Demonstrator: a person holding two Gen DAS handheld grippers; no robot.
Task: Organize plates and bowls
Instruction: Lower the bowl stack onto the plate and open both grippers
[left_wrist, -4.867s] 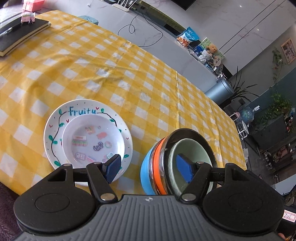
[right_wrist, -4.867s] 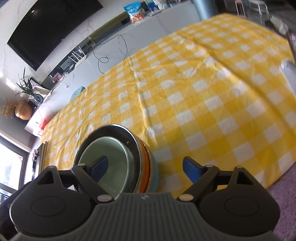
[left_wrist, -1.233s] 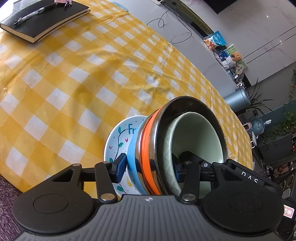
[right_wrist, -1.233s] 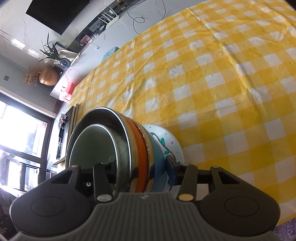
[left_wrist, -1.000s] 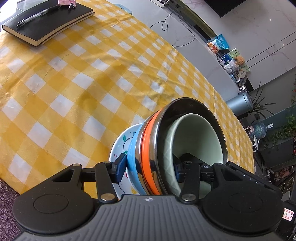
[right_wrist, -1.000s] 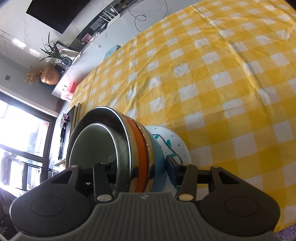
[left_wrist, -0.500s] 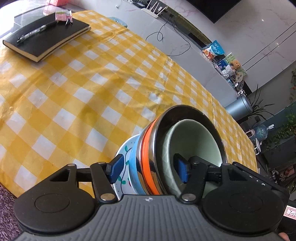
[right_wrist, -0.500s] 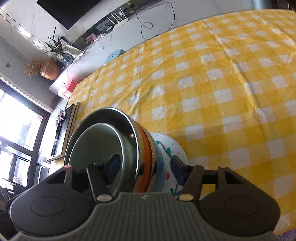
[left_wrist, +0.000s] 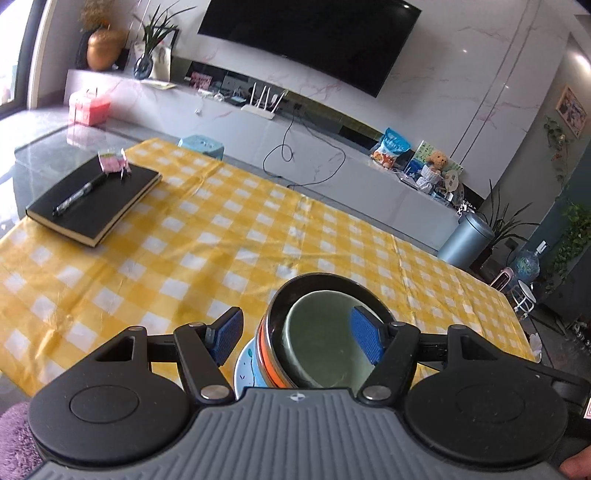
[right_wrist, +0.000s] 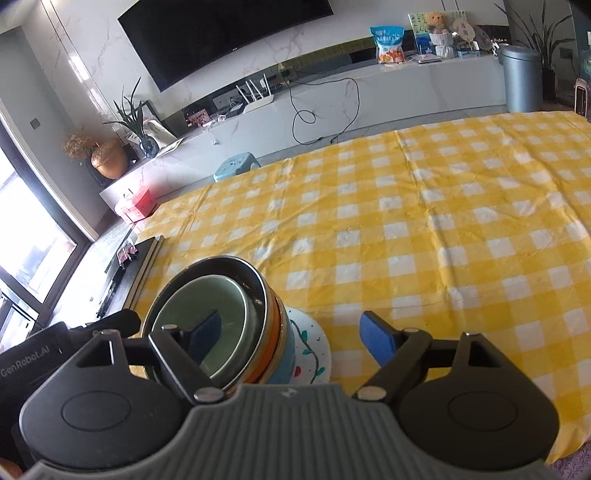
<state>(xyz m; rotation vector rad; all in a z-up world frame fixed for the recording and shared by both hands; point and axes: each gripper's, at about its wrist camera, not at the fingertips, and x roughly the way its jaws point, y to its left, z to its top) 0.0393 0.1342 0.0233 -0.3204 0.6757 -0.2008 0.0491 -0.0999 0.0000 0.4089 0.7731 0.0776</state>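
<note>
1. Around me: a black notebook (left_wrist: 94, 201) w/ a pen (left_wrist: 79, 194) on top lies at the far left of the table (left_wrist: 258, 236), well apart from my work. Beyond the table: a blue stool (left_wrist: 201, 145), a TV (left_wrist: 306, 37) on the wall, a grey bin (left_wrist: 466, 240) at right.
2. In the way: only the bowl stack (left_wrist: 314, 332) itself. It sits between the fingers of both tools, close to the near table edge.
3. Left gripper (left_wrist: 297, 338): spread wide, clamping nothing. One blue pad (left_wrist: 227, 334) is outside the stack to its left w/ a gap; the other pad (left_wrist: 365, 338) is over the inner bowl.
4. Right gripper (right_wrist: 295, 338): also spread wide, holding nothing. Its left finger (right_wrist: 205, 334) hangs over the green bowl (right_wrist: 207, 317); its blue right pad (right_wrist: 376, 338) is well clear of the stack, over the cloth.
5. Room: the yellow checked cloth is bare ahead and to the right, all the way to the far edge. The near edge is right under my tools.
6. Containers: the stack stands on a white painted plate (right_wrist: 312, 350), whose rim shows on both sides. From the outside in: a blue bowl (right_wrist: 282, 363) at the bottom, an orange band, a steel bowl (left_wrist: 332, 286), then the pale green bowl inside. Can't tell if anything is in the green one; it looks bare where visible.
</note>
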